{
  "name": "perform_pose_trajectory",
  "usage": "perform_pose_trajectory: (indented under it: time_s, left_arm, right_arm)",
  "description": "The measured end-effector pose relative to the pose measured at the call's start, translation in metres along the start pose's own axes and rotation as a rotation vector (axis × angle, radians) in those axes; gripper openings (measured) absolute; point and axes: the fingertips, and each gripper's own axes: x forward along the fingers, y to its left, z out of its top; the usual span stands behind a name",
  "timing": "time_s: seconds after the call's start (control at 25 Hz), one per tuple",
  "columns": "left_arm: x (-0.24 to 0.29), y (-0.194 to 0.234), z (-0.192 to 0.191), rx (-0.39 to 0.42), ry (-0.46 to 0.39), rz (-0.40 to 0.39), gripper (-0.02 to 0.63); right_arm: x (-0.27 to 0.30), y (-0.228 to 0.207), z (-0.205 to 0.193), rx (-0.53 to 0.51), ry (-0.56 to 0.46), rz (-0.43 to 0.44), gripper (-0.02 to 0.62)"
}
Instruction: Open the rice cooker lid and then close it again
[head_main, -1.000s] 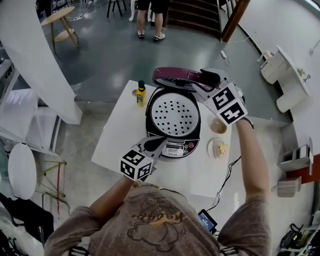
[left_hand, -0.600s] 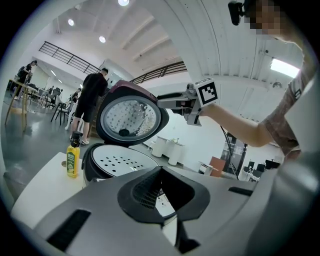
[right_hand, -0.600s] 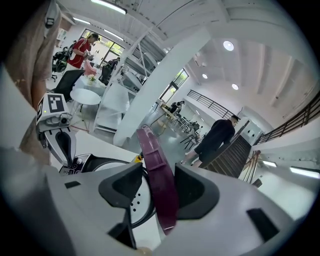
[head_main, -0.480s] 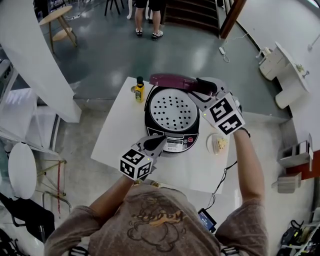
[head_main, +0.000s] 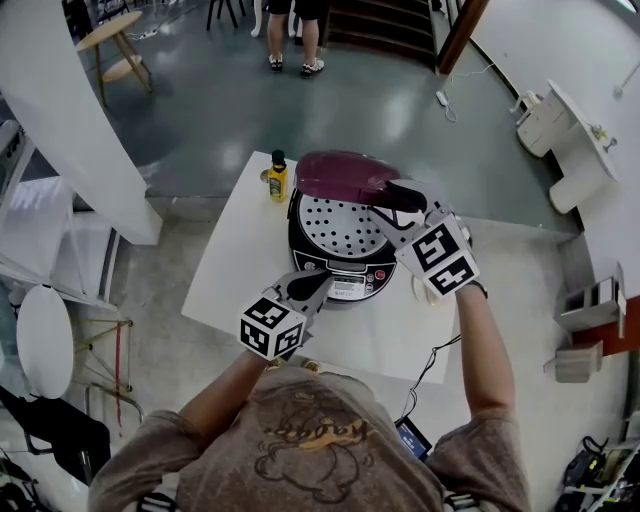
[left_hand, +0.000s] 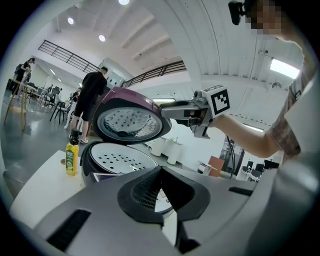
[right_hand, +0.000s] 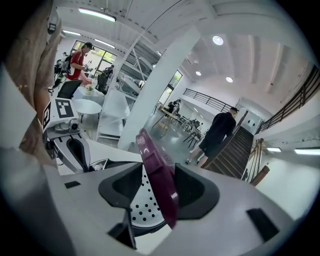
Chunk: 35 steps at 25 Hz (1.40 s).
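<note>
On the white worktop (head_main: 235, 270), the rice cooker (head_main: 298, 250) was seen standing toward the far edge, its round body dark and glossy and its control panel (head_main: 352, 290) turned toward the person. The lid (head_main: 335, 172), a smooth plum-coloured dome lined with bright dimpled metal, was found half raised: it was hinged at the far side of the body and tilted over the pot mouth, where a pale perforated plate (head_main: 335, 228) lay exposed. The right claw (head_main: 398, 195) was clamped on the lid's near right rim, and in the right gripper view that rim was shown edge-on between the jaws, thin and hard, with both pads laid against it. The closing step was judged to be in hand. The seat for the lid lay below the right claw and toward the person, so the rim would have to be swung down about the far hinge until the front latch was met. The left claw (head_main: 318, 282) was held low just before the control panel, its jaws drawn together at the tips with nothing between them; it was the nearer to the body but well apart from the lid. A small yellow bottle (head_main: 277, 180) stood just beside the cooker's far left.
</note>
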Motion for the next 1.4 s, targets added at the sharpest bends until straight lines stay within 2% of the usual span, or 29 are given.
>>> perform_pose_trajectory:
  time_s: [0.12, 0.32, 0.56, 1.0, 1.4]
  left_arm:
    - [0.001, -0.001, -0.003, -0.001, 0.005, -0.001, 0.021]
    - [0.002, -0.002, -0.004, -0.004, 0.008, -0.008, 0.021]
    - [0.007, -0.003, -0.004, -0.005, 0.014, -0.016, 0.021]
    - [0.016, -0.003, -0.009, -0.015, 0.024, -0.02, 0.021]
    - [0.019, -0.004, -0.006, -0.015, 0.032, -0.024, 0.021]
  right_arm:
    - [-0.001, 0.009, -0.006, 0.021, -0.005, -0.003, 0.21]
    - [0.002, 0.029, -0.018, -0.012, 0.032, -0.002, 0.21]
    - [0.0, 0.046, -0.029, 0.116, 0.02, 0.073, 0.207]
    - [0.006, 0.076, -0.058, 0.234, 0.058, 0.143, 0.163]
    - [0.009, 0.075, -0.066, 0.321, 0.054, 0.151, 0.114]
